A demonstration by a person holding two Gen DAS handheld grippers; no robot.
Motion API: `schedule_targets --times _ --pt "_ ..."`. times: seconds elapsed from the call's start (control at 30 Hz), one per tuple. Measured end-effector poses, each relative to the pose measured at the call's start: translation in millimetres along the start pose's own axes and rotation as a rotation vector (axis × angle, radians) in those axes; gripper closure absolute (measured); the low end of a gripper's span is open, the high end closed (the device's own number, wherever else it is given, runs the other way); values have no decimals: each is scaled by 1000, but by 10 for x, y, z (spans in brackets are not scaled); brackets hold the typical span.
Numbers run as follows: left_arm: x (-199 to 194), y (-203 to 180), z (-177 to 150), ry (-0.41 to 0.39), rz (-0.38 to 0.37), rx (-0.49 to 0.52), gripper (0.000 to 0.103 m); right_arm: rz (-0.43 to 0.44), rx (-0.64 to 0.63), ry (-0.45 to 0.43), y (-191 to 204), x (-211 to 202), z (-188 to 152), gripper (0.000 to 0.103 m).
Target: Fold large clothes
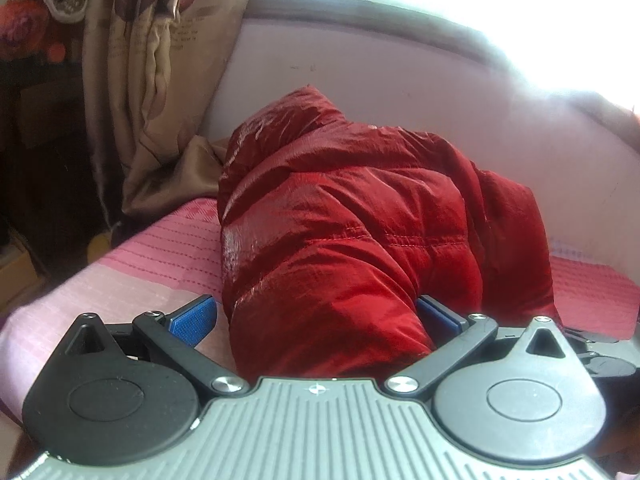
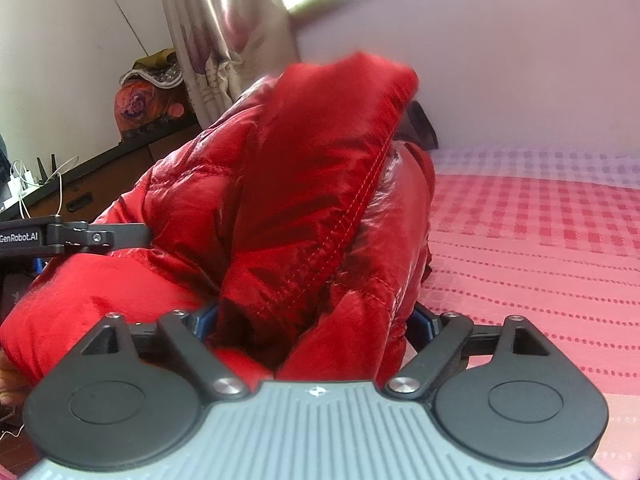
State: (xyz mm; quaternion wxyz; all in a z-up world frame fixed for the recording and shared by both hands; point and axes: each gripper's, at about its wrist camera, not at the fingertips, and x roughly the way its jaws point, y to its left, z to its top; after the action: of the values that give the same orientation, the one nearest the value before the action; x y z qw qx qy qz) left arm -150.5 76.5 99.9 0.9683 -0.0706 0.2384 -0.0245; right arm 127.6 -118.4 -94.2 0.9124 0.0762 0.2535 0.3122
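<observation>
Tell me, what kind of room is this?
Probably a bedroom: a bed with a pink checked sheet, a curtain by a bright window, and a red puffy jacket lying on the bed.

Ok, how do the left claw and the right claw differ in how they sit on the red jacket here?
The left claw leaves one blue pad clear of the red jacket, pink sheet beside it; the right claw is packed full of fabric, hiding most of both pads. The left claw faces a smooth quilted panel; the right claw has a stitched seam rising over it. Both stand wide with jacket between.
</observation>
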Motion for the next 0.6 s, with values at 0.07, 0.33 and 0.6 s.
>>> schedule_targets --times 0.07,0.33,0.6 --pt "-27 -32 -2 -9 16 20 0 -1 15 2 -12 -20 -1 16" --pt "-162 -140 -1 -50 106 46 0 -45 14 6 69 -128 22 15" --pt "-569 -409 70 -122 196 99 0 -136 -15 -109 350 -621 100 14"
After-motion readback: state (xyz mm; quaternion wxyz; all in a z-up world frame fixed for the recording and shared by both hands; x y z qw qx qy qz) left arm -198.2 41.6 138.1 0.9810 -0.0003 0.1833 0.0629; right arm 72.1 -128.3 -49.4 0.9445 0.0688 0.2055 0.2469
